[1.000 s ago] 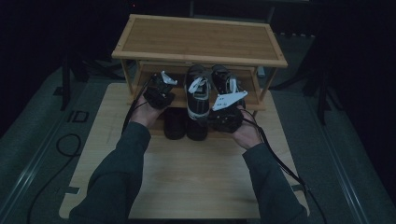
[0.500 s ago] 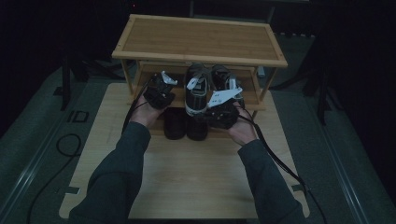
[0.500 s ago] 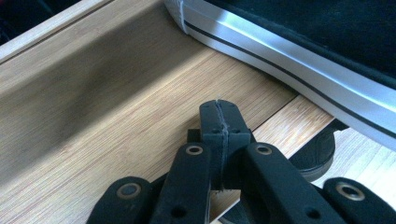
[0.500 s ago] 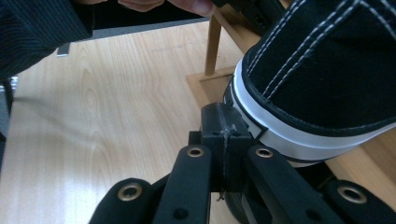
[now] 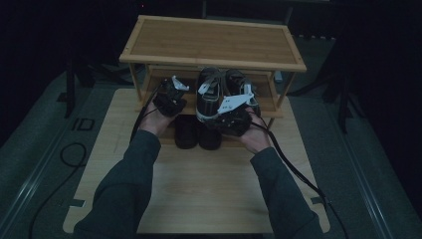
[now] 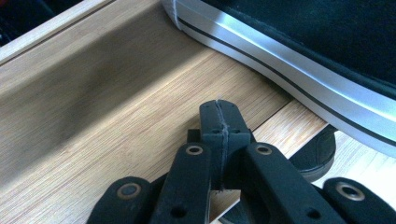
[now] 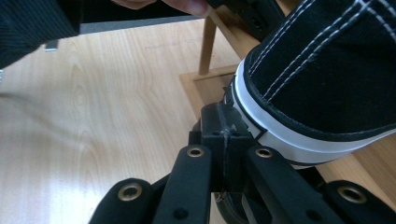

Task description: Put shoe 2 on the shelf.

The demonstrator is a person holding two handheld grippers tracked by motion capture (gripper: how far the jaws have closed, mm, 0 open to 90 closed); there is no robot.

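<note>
Sneaker [image 7: 322,79] sits just right of my right gripper [image 7: 223,122], heel at shelf [image 5: 268,104] front edge, toe pointing back. Both grippers pressed together, empty; left gripper [image 6: 219,119] farther off.

Black sneaker [image 7: 327,79] with white stitching and white sole band bearing 1 black stripe; light-wood rack [image 5: 214,45]; black grippers.

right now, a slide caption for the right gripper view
Right gripper with fingers shut, beside a black sneaker on the wooden rack.
</note>
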